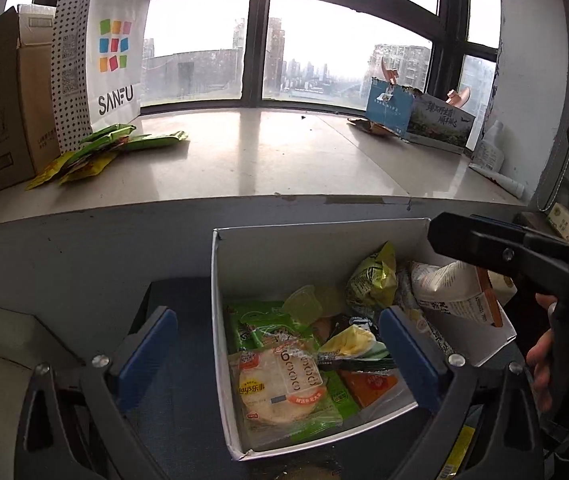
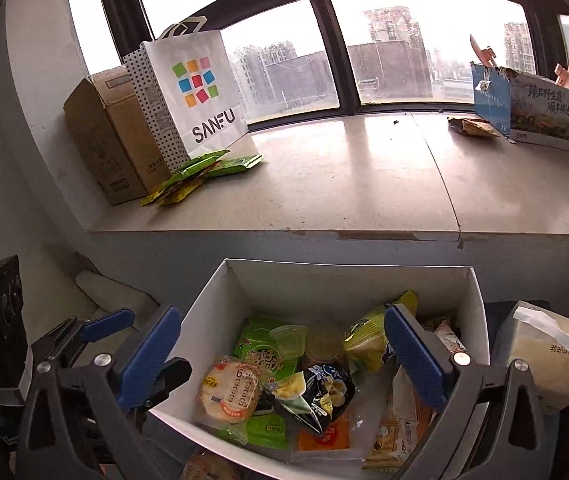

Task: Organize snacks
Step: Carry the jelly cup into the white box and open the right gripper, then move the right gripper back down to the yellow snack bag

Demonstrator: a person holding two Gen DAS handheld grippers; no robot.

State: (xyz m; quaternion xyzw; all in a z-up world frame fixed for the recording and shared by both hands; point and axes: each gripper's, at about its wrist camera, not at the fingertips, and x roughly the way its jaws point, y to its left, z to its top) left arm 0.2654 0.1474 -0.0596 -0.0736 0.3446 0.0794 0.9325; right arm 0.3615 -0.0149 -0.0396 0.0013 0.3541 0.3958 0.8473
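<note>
A white cardboard box (image 1: 320,236) (image 2: 348,276) below the windowsill holds several snack packets: a round Lay's pack (image 1: 280,384) (image 2: 230,392), green packets (image 1: 252,320) (image 2: 260,350), a black and yellow bag (image 2: 320,392), a yellow-green bag (image 1: 370,280) (image 2: 368,338) and jelly cups (image 1: 304,304). My left gripper (image 1: 280,344) is open above the box's left wall, empty. My right gripper (image 2: 280,350) is open over the box, empty; it also shows in the left wrist view (image 1: 484,240). Green and yellow snack packets (image 1: 104,152) (image 2: 204,172) lie on the sill.
On the windowsill (image 1: 284,152) (image 2: 344,176) stand a white SANFU paper bag (image 1: 104,60) (image 2: 200,100), a brown carton (image 1: 0,96) (image 2: 108,140) and a blue printed box (image 1: 420,120) (image 2: 532,112). A tissue pack (image 2: 544,352) sits right of the white box.
</note>
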